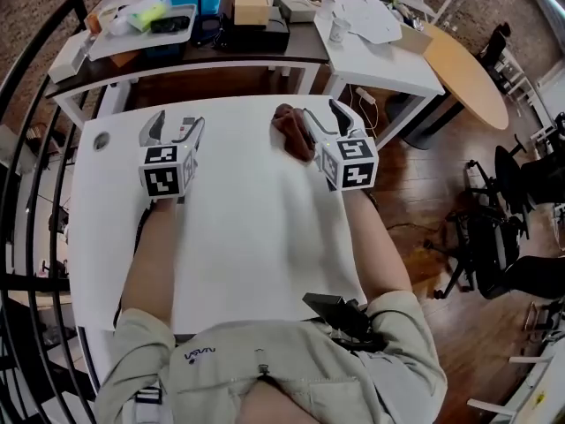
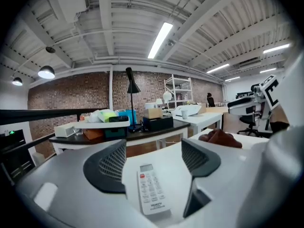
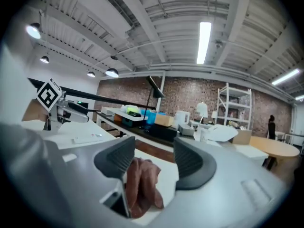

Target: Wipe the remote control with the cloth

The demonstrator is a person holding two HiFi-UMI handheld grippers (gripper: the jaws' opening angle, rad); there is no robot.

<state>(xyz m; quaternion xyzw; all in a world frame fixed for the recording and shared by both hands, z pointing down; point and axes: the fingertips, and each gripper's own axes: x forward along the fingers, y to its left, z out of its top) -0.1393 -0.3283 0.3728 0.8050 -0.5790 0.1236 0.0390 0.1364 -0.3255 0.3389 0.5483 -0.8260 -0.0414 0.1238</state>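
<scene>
A white remote control lies flat on the white table, buttons up. My left gripper stands open astride its far end, and neither pad touches it. From the head view the remote shows between the left gripper's fingers. A crumpled brown cloth lies on the table between the jaws of my right gripper, close against the left finger with a gap to the right one. That gripper is open. In the head view the cloth lies just left of the right gripper.
Behind the table stands a dark desk with a tray, a blue box, a cardboard box and a lamp. A white desk and a round wooden table are at the right. A black railing runs along the left.
</scene>
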